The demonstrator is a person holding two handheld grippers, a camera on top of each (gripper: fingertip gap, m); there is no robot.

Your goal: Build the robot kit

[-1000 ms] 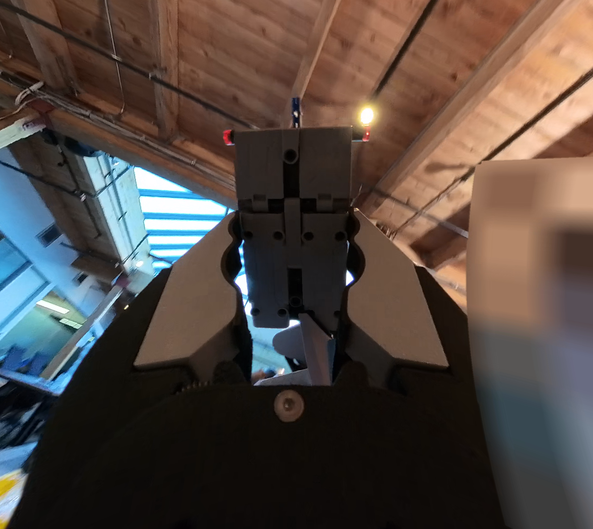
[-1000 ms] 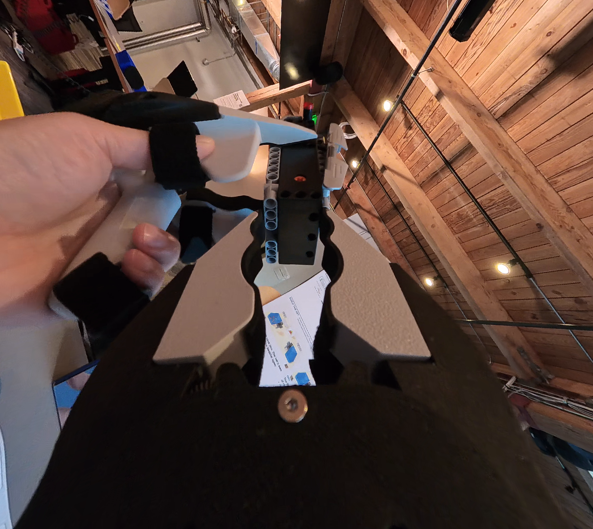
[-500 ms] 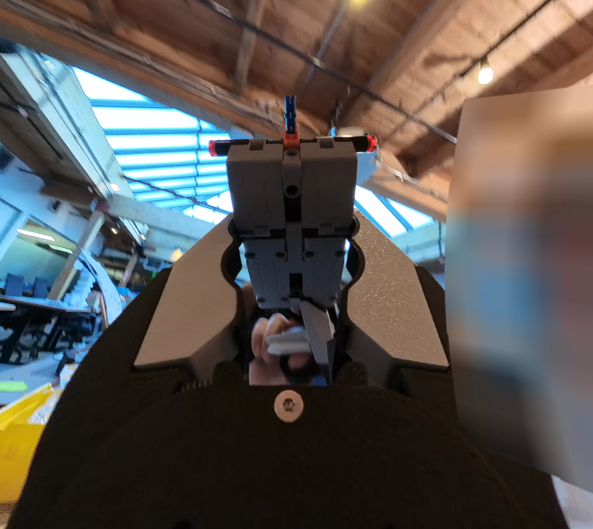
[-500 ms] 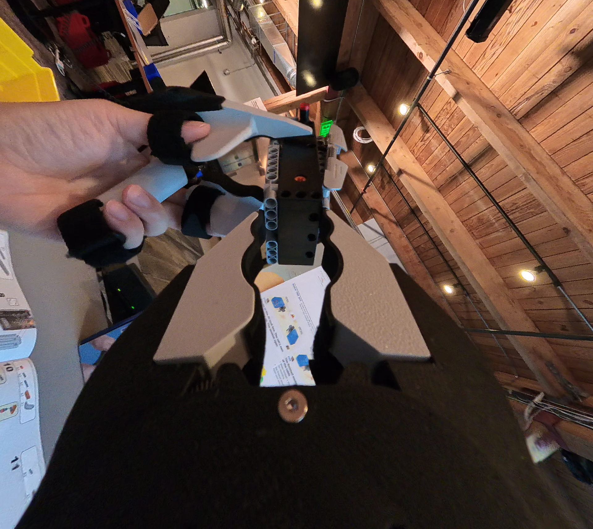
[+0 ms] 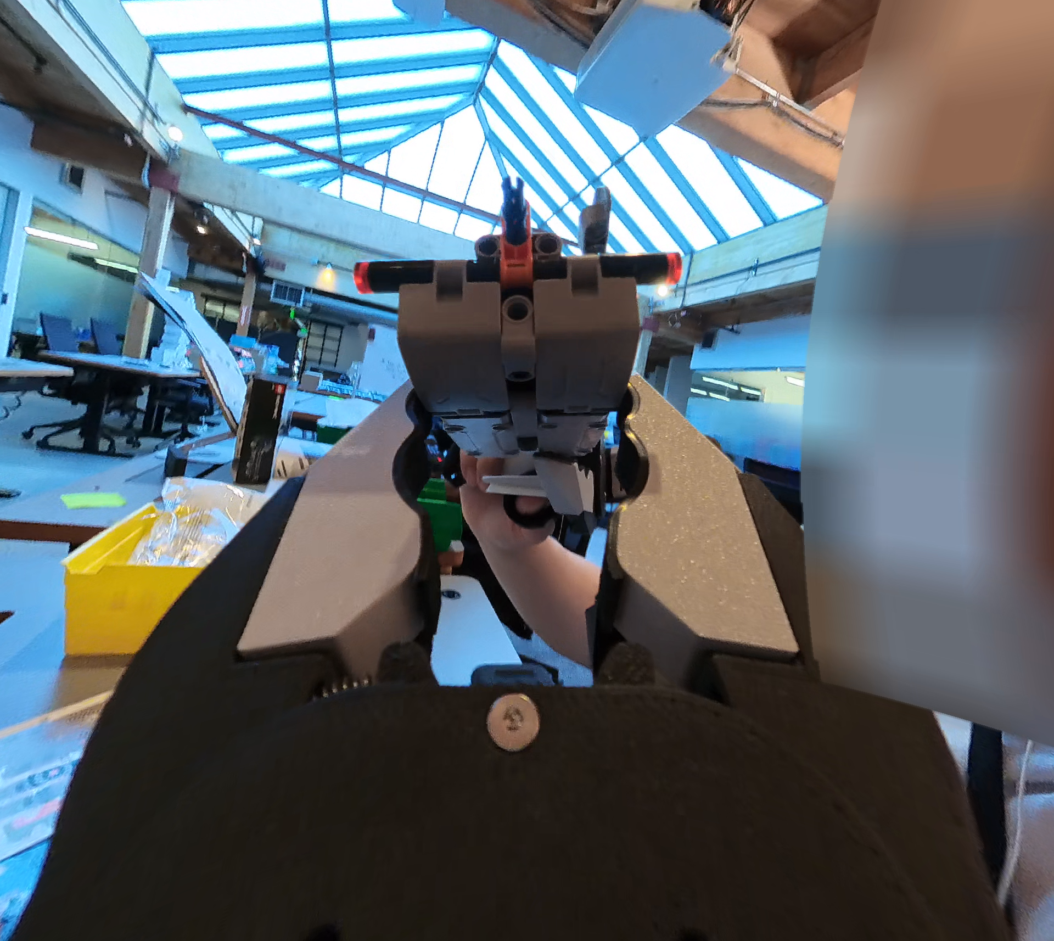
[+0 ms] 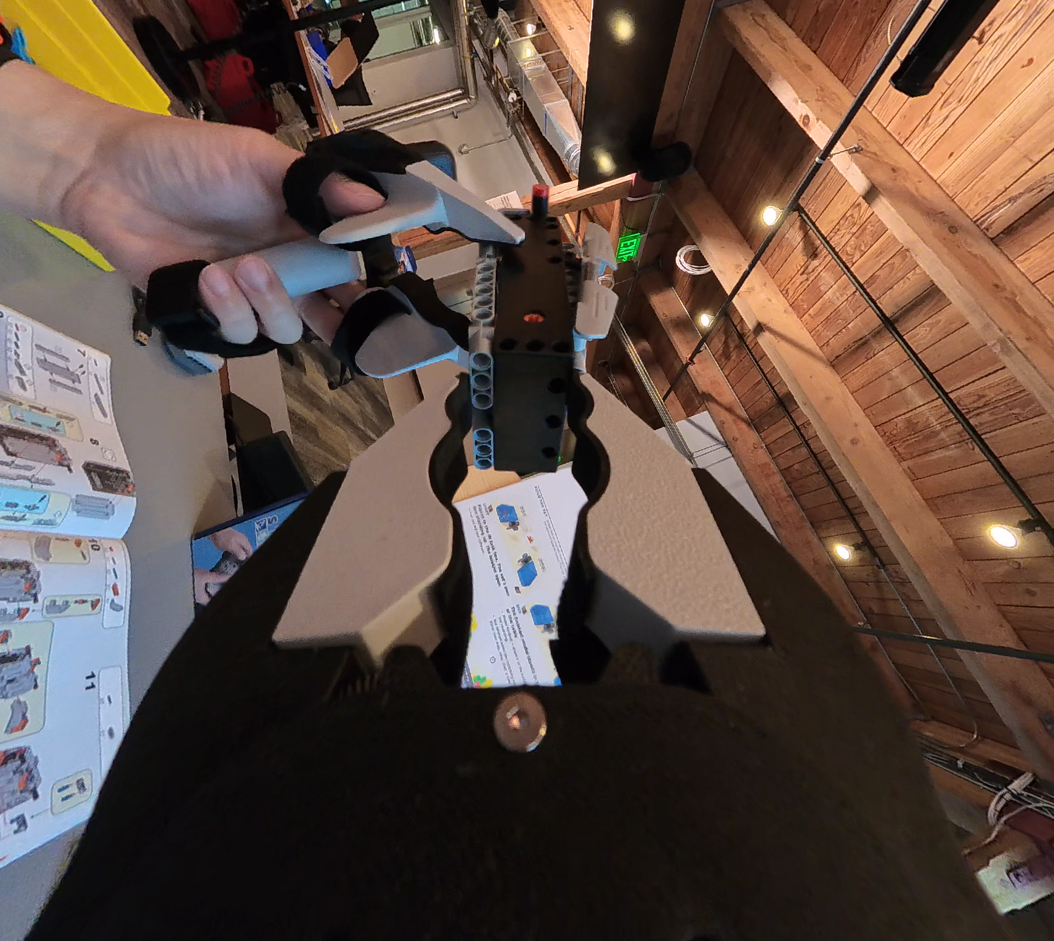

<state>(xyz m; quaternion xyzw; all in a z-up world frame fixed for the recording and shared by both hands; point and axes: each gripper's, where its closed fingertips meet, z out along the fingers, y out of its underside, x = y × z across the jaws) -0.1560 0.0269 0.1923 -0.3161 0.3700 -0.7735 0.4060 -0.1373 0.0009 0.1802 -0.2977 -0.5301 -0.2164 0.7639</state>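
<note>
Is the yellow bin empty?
No, the yellow bin in the left wrist view has crinkly clear plastic bags piled inside it.

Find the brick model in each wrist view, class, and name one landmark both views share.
Left wrist view: brick model at centre, grey panels facing the camera, in the left claw.
Right wrist view: brick model at centre, black side showing, in the right claw.
Shared landmark: the hand wearing grey fingertip pieces beside the model.
</note>
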